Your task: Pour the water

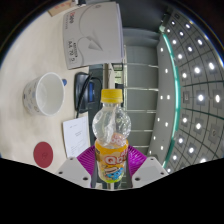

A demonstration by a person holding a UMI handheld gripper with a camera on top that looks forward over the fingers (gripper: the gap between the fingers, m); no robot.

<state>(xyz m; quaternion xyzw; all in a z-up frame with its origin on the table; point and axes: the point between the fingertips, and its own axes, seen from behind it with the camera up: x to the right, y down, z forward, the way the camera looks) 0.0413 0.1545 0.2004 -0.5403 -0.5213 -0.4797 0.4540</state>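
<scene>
Table [60, 125] carries a white cup [46, 92] well left of the fingers. Gripper [113, 168] is clamped on the clear plastic bottle [112, 135], upright between the pads at its labelled lower body. Judged light, thin-walled, crushable; labelled band suits holding.

Tool-mounted close view forward over the table [60, 120]

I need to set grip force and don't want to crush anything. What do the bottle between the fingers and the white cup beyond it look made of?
The bottle looks like thin clear plastic: see-through ribbed walls, a yellow cap and a glossy printed label. The gripper appears shut on it. The white cup looks like glazed ceramic, opaque with a thick rim, though hard plastic is possible.
</scene>
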